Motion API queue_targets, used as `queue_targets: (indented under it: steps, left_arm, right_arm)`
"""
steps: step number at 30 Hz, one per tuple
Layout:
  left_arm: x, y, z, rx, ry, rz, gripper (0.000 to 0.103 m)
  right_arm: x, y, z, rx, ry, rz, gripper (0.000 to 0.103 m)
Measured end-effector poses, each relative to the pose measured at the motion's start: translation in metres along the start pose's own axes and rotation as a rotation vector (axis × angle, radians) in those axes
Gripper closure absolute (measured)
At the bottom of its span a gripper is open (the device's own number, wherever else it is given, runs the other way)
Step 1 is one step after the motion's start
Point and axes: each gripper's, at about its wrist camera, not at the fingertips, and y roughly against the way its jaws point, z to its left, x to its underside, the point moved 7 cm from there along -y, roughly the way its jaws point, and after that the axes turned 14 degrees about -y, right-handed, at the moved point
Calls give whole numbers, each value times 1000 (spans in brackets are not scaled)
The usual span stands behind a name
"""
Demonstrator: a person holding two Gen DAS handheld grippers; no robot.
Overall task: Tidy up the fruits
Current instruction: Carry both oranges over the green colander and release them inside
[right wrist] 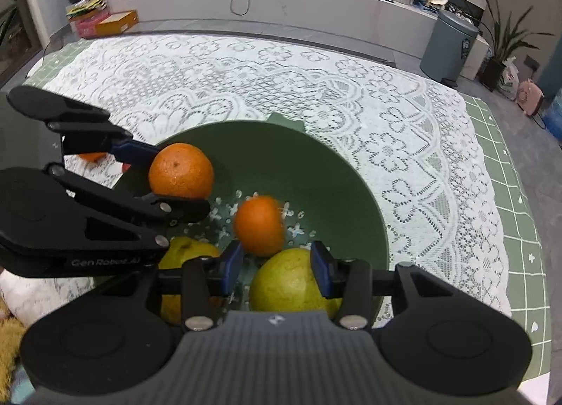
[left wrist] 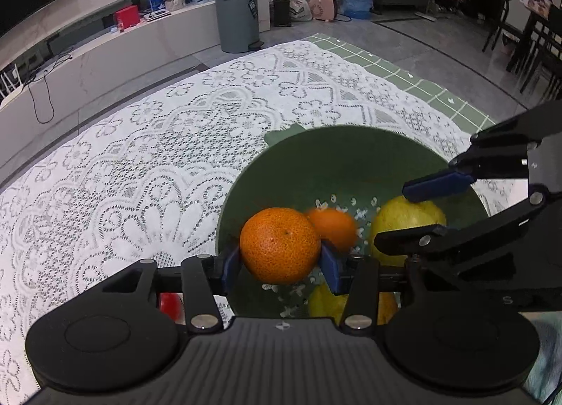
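Jaws: left gripper [left wrist: 279, 266] around orange [left wrist: 280, 245] | bowl [right wrist: 316, 173]: one orange [right wrist: 259, 224], two pears [right wrist: 291, 282]

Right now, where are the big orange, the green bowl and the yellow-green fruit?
big orange [left wrist: 280, 245], left wrist view, middle of its peel.
green bowl [right wrist: 326, 173], right wrist view, bare inner wall.
yellow-green fruit [right wrist: 286, 282], right wrist view, top of its skin.

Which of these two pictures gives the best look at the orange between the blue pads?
The left wrist view: the orange fills the centre, between the left gripper's pads. The right wrist view shows it smaller, off left.
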Motion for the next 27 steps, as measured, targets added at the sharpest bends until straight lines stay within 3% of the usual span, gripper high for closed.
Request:
queue_targets:
  steps: [6,13,17,27]
  left_arm:
    - [5,6,-4,11,-7,5,44]
    - [4,29,-1,7,17,-32,41]
    - [6,46,0,-17,23,-47,41]
    - [29,91,9,-75,95,-82,39]
  right_arm:
    - [4,7,1,-11,-7,20,60]
    - [4,21,-2,-36,-67,7,46]
    - [4,32,1,-27,-86,-11,35]
    - [17,63,29,-71,-150,-69,28]
